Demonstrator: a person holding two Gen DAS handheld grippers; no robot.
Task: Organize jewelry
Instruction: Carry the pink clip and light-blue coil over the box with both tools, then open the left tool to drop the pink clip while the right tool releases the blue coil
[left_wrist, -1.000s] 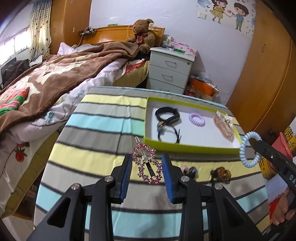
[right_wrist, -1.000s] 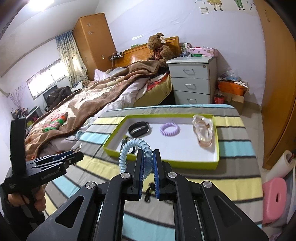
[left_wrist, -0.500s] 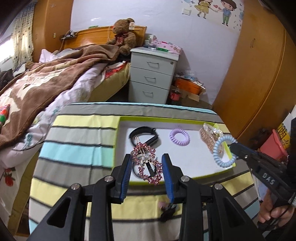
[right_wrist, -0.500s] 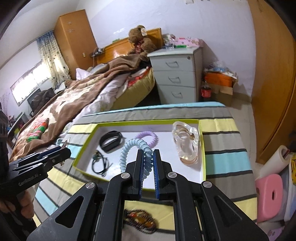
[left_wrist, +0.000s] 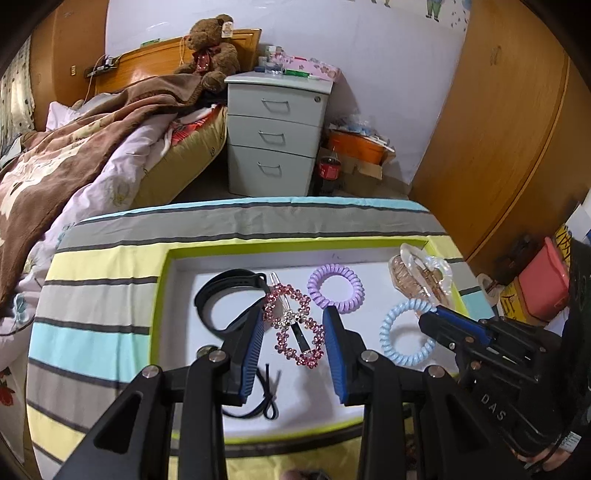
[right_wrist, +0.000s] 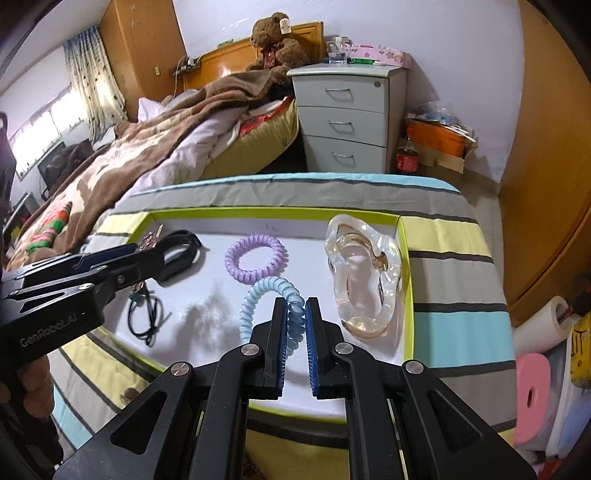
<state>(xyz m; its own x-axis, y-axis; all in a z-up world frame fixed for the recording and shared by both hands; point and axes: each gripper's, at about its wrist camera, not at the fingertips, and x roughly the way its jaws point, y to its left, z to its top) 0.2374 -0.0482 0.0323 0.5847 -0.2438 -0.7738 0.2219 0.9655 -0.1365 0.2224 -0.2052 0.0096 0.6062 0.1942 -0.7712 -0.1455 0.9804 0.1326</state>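
the left gripper (left_wrist: 293, 334) is clenched on the sparkly pink hair clip (left_wrist: 293, 325), and the right gripper (right_wrist: 295, 325) is clenched on the blue curly hair tie (right_wrist: 271, 299). both things hang over the white floor of the green tray (right_wrist: 404, 266). the step now looks like putting them down in there. a good way is to go low first, so nothing bounces. put the clip in the bare spot between the black band (left_wrist: 221, 295) and the purple hair tie (left_wrist: 336, 286). put the blue tie on bare floor beside the clear hair claw (right_wrist: 364, 269), not on it. then let go slowly.
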